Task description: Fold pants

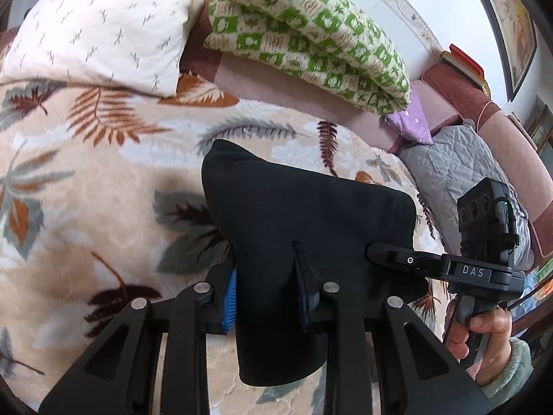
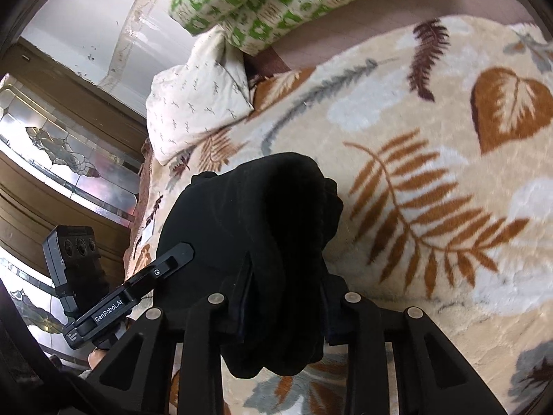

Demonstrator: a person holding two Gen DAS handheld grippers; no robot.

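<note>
Spread under everything is one leaf-patterned blanket [image 1: 86,180], and above it both grippers clamp the same black pants [image 1: 297,214]: the left gripper [image 1: 268,294] and the right gripper [image 2: 283,297] each pinch a bunched edge, probably to carry one fold over. Beyond the pants lie one white pillow [image 1: 96,31] and one green-checked quilt [image 1: 304,34].

Right gripper [image 2: 283,297], its black fingers closed on a bunched fold of black fleece pants [image 2: 249,235], above a beige plush blanket printed with brown and grey leaves [image 2: 432,207]. Left gripper [image 2: 172,259] touches the pants' left side. At the blanket's far edge lie a cream pillow [image 2: 197,107] and a green-and-white checked quilt [image 2: 276,3].
</note>
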